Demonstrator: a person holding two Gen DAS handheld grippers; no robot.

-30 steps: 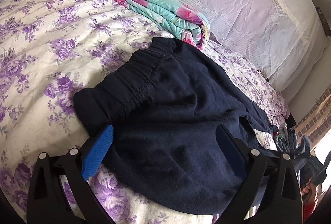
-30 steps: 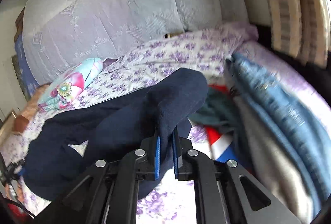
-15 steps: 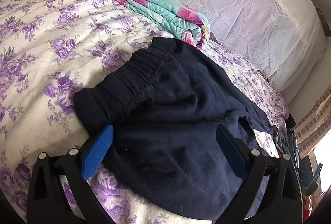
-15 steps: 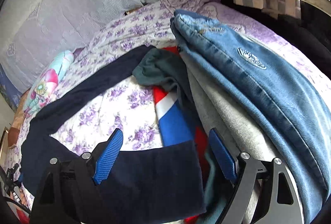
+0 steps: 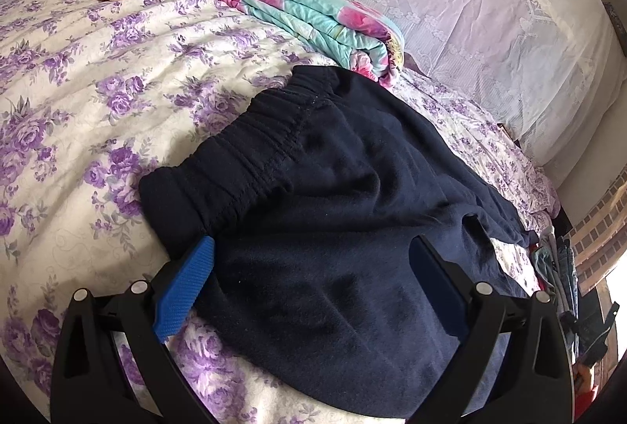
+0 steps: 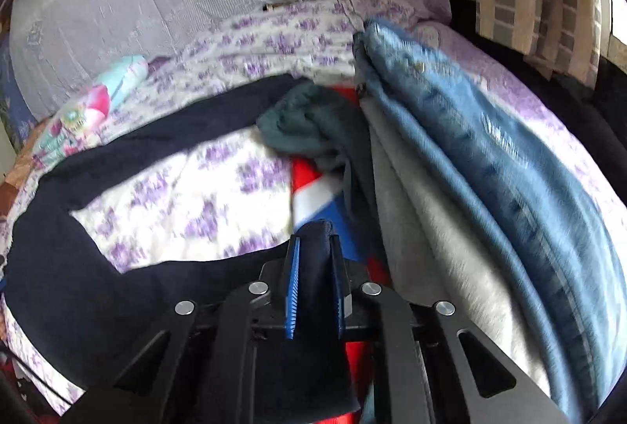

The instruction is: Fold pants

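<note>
Right gripper (image 6: 313, 279) I have clamped on a pants (image 5: 352, 228) leg's end beside the jeans (image 6: 490, 169); left gripper (image 5: 313, 287) gapes wide over the pants' seat.

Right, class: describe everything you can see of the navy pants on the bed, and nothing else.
The navy pants look like soft fleece, with a gathered elastic waistband. They lie crumpled on the floral bedspread, waist near a folded quilt. The two legs spread apart, with bedspread showing between them. The open left gripper straddles the seat; whether its pads touch is unclear. The right gripper is shut on one leg end, beside a clothes pile.
</note>
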